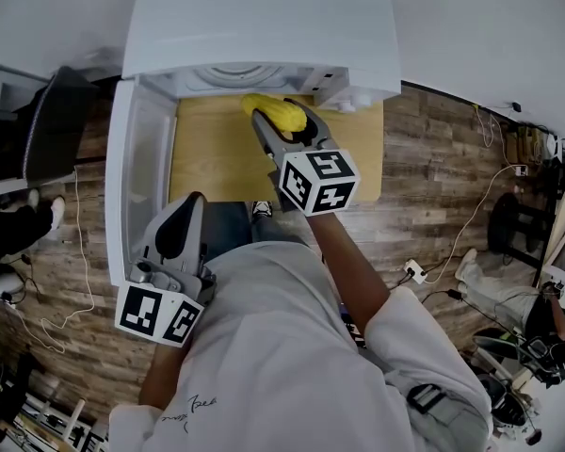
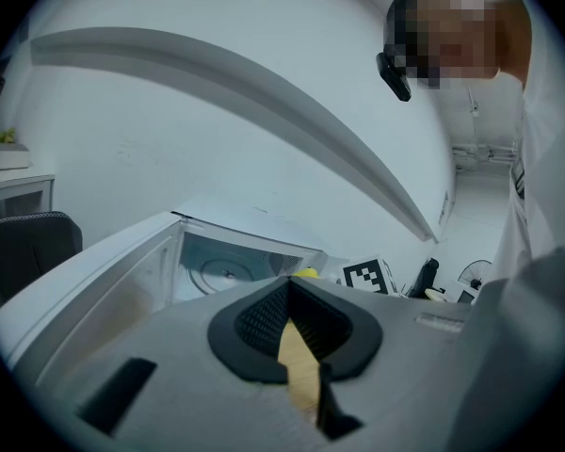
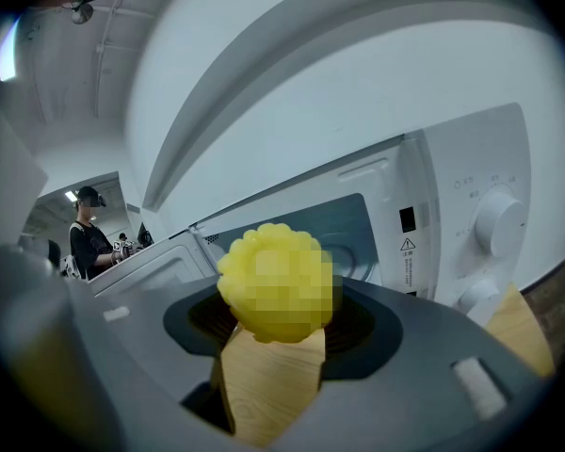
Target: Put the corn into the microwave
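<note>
Grey plastic right gripper [image 1: 287,125], jaws spread wide around the corn [image 3: 268,276] and pressing on it from both sides. Reaches forward at the end of a bare forearm [image 1: 344,252], tilted a little downward, with its black-and-white marker cube [image 1: 317,179] nearest the body. Points at the mouth of the white microwave [image 1: 264,26].

Yellow corn, short and stubby, seen end-on in the right gripper view: rounded tip, bumpy rows of kernels. Sits at the jaw tips, above the far edge of the pale wooden table [image 1: 207,158], just in front of the open cavity. Unclear whether any of it lies inside.

Left gripper [image 1: 182,222] low and drawn back, close to the person's torso in a white shirt [image 1: 264,347], also angled slightly down. Jaw tips together, nothing between the dark ribbed pads [image 2: 259,323]. Hangs beside the open door [image 1: 132,158], which is swung out to the left.

Glass turntable [image 2: 221,271] visible inside the cavity in the left gripper view. White knobs [image 3: 497,222] on the control panel to the right of the opening. Wood-plank floor [image 1: 433,158] around the table, with cables [image 1: 466,229] trailing across it.
</note>
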`<state>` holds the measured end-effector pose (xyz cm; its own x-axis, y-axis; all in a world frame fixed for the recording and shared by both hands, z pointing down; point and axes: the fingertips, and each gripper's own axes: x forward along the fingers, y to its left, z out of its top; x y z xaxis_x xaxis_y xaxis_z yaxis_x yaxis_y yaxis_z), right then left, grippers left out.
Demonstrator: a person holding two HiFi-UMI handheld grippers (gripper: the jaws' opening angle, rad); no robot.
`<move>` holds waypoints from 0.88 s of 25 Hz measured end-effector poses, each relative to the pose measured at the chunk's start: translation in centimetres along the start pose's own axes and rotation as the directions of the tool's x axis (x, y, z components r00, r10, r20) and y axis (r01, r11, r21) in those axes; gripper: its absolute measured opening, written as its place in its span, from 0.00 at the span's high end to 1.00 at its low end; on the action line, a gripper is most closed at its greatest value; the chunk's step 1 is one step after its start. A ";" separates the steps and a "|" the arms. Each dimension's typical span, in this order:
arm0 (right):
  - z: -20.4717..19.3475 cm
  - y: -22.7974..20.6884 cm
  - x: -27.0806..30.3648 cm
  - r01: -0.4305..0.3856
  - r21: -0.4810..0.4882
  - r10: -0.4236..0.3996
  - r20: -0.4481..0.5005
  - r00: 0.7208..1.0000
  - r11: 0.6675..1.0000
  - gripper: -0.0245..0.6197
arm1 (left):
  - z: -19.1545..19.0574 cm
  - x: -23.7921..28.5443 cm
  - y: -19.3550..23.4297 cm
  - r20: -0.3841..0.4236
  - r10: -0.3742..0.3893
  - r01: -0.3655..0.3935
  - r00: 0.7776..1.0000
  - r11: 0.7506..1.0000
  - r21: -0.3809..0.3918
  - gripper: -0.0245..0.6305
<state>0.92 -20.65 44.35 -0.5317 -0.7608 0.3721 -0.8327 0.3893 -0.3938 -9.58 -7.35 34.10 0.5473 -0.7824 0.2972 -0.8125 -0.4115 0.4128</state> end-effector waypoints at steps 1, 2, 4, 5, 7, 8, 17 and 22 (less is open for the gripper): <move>0.0 -0.1 0.3 0.002 -0.001 -0.002 -0.001 1.000 1.000 0.56 | 0.0 0.0 0.1 -0.001 0.003 -0.003 1.000 1.000 0.000 0.98; 0.0 -0.2 0.6 0.003 -0.001 -0.003 -0.001 1.000 1.000 0.56 | 0.1 0.1 0.3 -0.002 0.006 -0.006 1.000 1.000 0.000 0.98; -0.1 -0.3 1.2 0.002 -0.001 -0.002 -0.004 1.000 1.000 0.56 | 0.2 0.2 0.5 -0.003 0.010 -0.010 1.000 1.000 0.000 0.98; -0.1 -0.4 1.4 0.002 0.000 -0.002 -0.006 1.000 1.000 0.56 | 0.2 0.2 0.6 -0.003 0.010 -0.010 1.000 1.000 0.000 0.98; -0.2 -0.6 1.6 0.005 0.001 -0.005 -0.010 1.000 1.000 0.56 | 0.2 0.3 0.6 -0.005 0.008 -0.008 1.000 1.000 -0.003 0.98; -0.3 -0.7 1.9 0.007 0.000 -0.007 -0.012 1.000 1.000 0.56 | 0.2 0.3 0.7 -0.006 0.008 -0.008 1.000 1.000 -0.003 0.98; -0.3 -1.0 4.0 0.021 0.001 -0.021 -0.013 1.000 1.000 0.56 | 0.6 0.0 1.8 -0.007 0.029 -0.029 1.000 1.000 -0.004 0.98; -0.2 -1.5 4.9 0.044 -0.012 -0.044 0.005 0.999 0.999 0.56 | 0.6 0.0 2.1 -0.009 0.035 -0.035 0.999 0.999 -0.005 0.98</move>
<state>-0.46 -24.82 46.89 -0.4941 -0.7794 0.3852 -0.8570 0.3619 -0.3668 -11.42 -8.53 34.44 0.5203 -0.7919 0.3196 -0.8303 -0.3814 0.4065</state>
